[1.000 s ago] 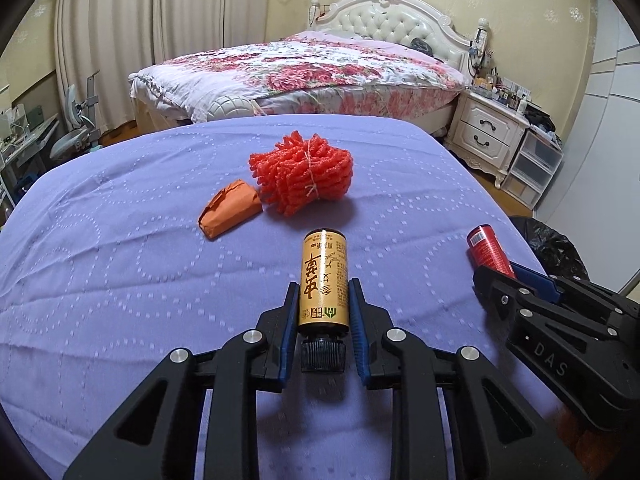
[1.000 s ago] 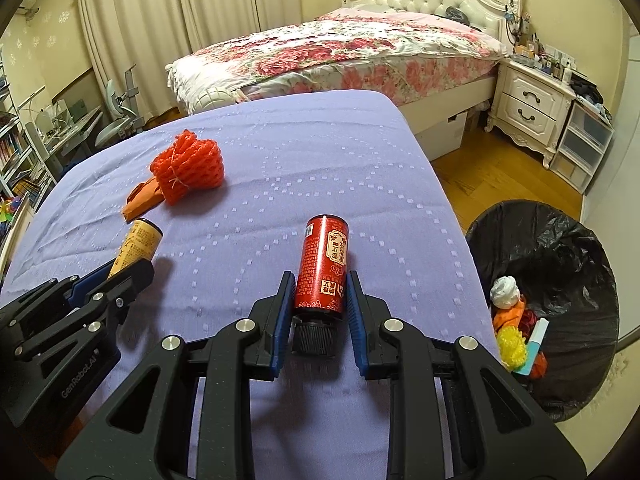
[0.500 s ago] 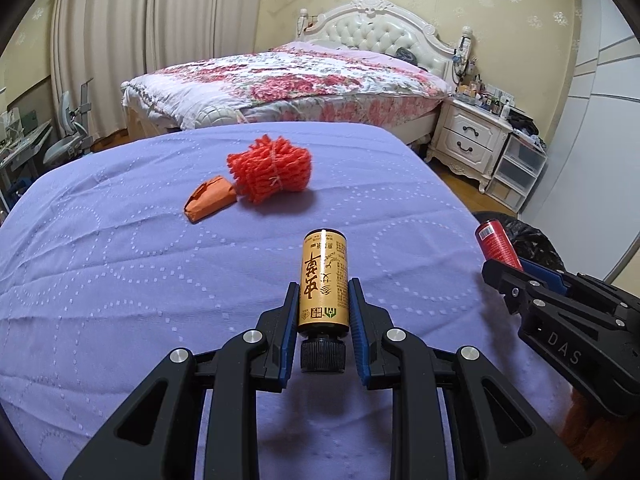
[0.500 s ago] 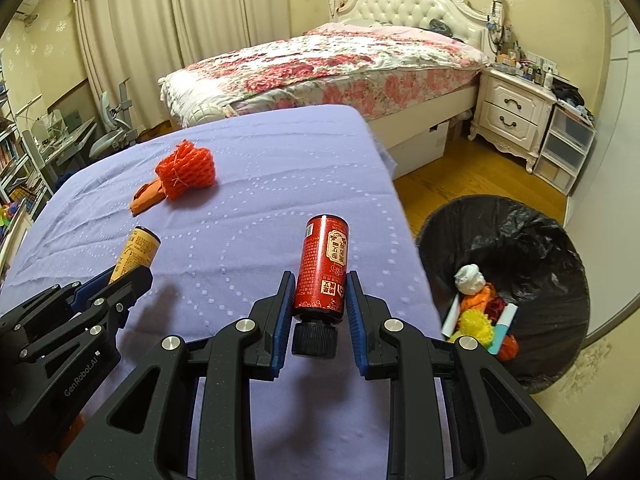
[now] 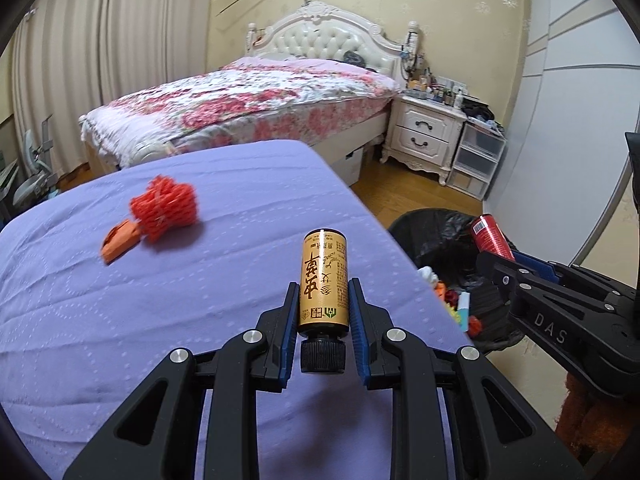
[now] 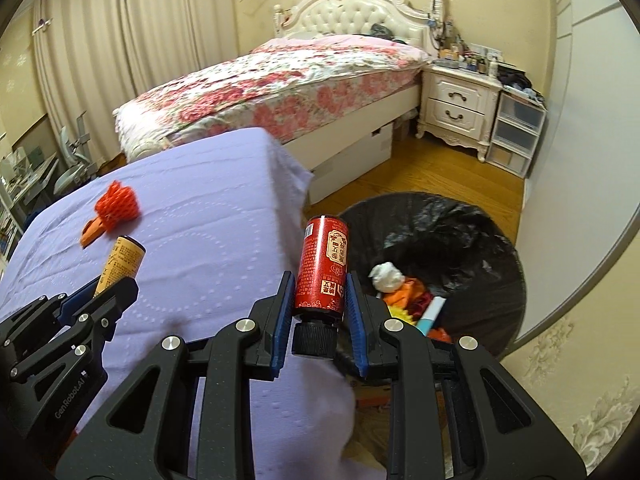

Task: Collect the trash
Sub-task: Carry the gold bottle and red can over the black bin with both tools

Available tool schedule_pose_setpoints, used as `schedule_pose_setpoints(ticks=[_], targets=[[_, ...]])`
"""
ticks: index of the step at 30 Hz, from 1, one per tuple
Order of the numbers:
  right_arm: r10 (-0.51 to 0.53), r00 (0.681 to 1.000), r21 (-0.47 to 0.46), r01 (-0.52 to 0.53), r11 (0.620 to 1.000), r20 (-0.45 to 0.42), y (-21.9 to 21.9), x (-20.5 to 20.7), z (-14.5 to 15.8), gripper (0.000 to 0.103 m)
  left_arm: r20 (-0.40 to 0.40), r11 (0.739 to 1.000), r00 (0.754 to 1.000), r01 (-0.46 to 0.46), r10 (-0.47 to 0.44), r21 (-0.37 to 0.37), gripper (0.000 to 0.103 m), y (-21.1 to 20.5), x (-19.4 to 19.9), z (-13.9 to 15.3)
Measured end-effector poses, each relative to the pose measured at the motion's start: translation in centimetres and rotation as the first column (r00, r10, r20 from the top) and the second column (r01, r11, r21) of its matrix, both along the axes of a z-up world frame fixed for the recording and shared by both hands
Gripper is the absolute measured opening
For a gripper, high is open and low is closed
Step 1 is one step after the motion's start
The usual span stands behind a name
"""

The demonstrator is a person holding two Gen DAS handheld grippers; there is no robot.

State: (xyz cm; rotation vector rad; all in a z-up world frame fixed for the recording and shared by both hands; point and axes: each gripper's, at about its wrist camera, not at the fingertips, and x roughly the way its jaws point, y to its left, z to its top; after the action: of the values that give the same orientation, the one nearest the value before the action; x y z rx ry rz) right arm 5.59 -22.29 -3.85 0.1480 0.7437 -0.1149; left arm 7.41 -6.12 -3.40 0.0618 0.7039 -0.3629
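Your left gripper (image 5: 323,306) is clamped on the gold bottle (image 5: 323,282), cap toward the camera, body pointing forward and held above the purple tablecloth (image 5: 160,300). It sits near the table's right edge; the cloth drops off just right of the fingers. Your right gripper (image 6: 320,308) is clamped on the red bottle (image 6: 323,268), same orientation, past the table edge, with the black-lined trash bin (image 6: 460,224) just right of and below it. Bare wood floor lies between bin, bed (image 6: 280,84) and nightstand (image 6: 460,108). The bin already holds a white wad and mixed coloured scraps; the exact items are hard to tell. On the cloth, well ahead and left of both grippers, the red foam net (image 5: 166,208) touches the orange wrapper (image 5: 120,242), both a bit blurred.
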Motion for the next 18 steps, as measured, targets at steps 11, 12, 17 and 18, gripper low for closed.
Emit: schedule_pose_setpoints(ticks=[11, 12, 17, 18], targets=[[-0.11, 0.994, 0.011, 0.11, 0.994, 0.002, -5.6, 0.2, -0.5, 0.025, 0.001, 0.996, 0.997, 0.08, -0.08, 0.028, 0.025, -6.1, 2.0, -0.1], [-0.117, 0.993, 0.009, 0.117, 0.993, 0.003, -6.0, 0.3, -0.5, 0.025, 0.001, 0.996, 0.996, 0.087, -0.087, 0.033, 0.025, -6.6, 2.2, -0.2], [-0.15, 0.989, 0.01, 0.15, 0.989, 0.006, -7.6, 1.0, -0.6, 0.025, -0.012, 0.993, 0.994, 0.106, -0.106, 0.05, 0.025, -8.8, 3.2, -0.6], [-0.155, 0.988, 0.012, 0.155, 0.988, 0.006, -7.9, 1.2, -0.7, 0.025, -0.013, 0.993, 0.994, 0.109, -0.109, 0.051, 0.025, -9.0, 3.2, -0.7]])
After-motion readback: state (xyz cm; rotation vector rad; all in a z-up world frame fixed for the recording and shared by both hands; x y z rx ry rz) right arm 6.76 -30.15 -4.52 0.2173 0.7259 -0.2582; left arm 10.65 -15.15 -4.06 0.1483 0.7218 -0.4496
